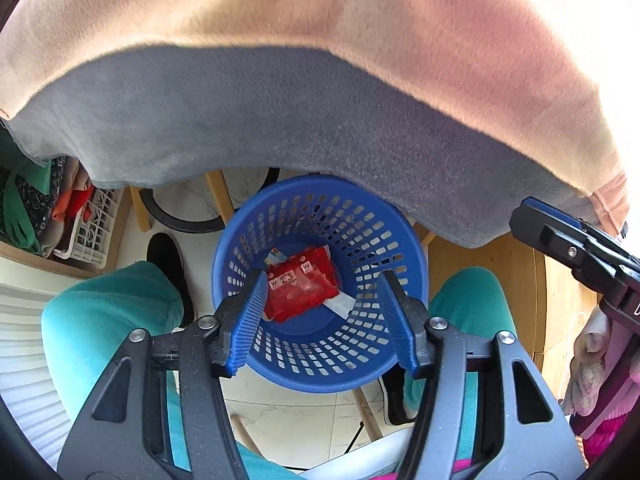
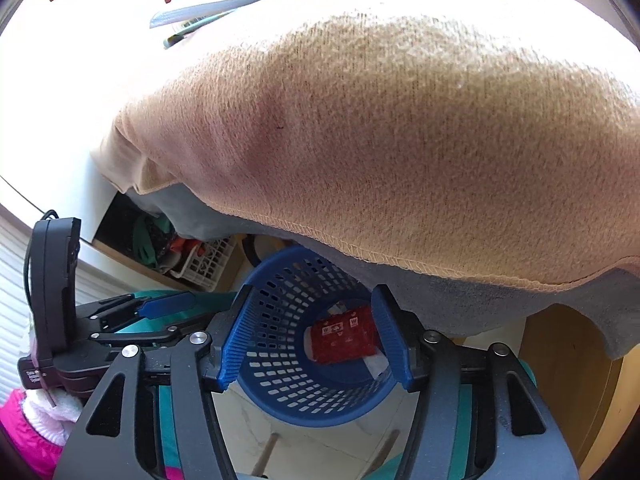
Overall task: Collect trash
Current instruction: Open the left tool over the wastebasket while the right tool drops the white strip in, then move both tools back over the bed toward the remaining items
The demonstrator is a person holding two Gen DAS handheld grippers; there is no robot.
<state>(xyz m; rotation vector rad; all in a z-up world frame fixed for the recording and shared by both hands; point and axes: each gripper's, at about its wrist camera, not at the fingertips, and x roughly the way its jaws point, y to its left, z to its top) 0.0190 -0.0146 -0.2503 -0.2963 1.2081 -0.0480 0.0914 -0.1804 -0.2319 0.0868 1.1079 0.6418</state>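
Note:
A blue perforated basket point(image 1: 360, 344) point(image 2: 288, 392) stands on the floor under the table edge, between a person's knees. Inside it lies a crumpled red wrapper point(image 1: 304, 288) point(image 2: 344, 334) with white labels, on top of white paper scraps point(image 1: 340, 304). My left gripper point(image 1: 323, 278) hangs above the basket mouth, pointing down into it. It is open, with nothing between its blue pads. My right gripper point(image 2: 313, 292) is over the same basket, also open with nothing between its pads. In the right wrist view the left gripper point(image 2: 184, 315) shows from the side, at the left.
A peach cloth point(image 1: 320, 40) over a grey one point(image 1: 280, 120) hangs from the table edge just above the basket. Teal trouser legs point(image 1: 108, 312) flank the basket, beside a black shoe point(image 1: 168, 256). A shelf with a white crate point(image 1: 92, 232) and clothes is at the left.

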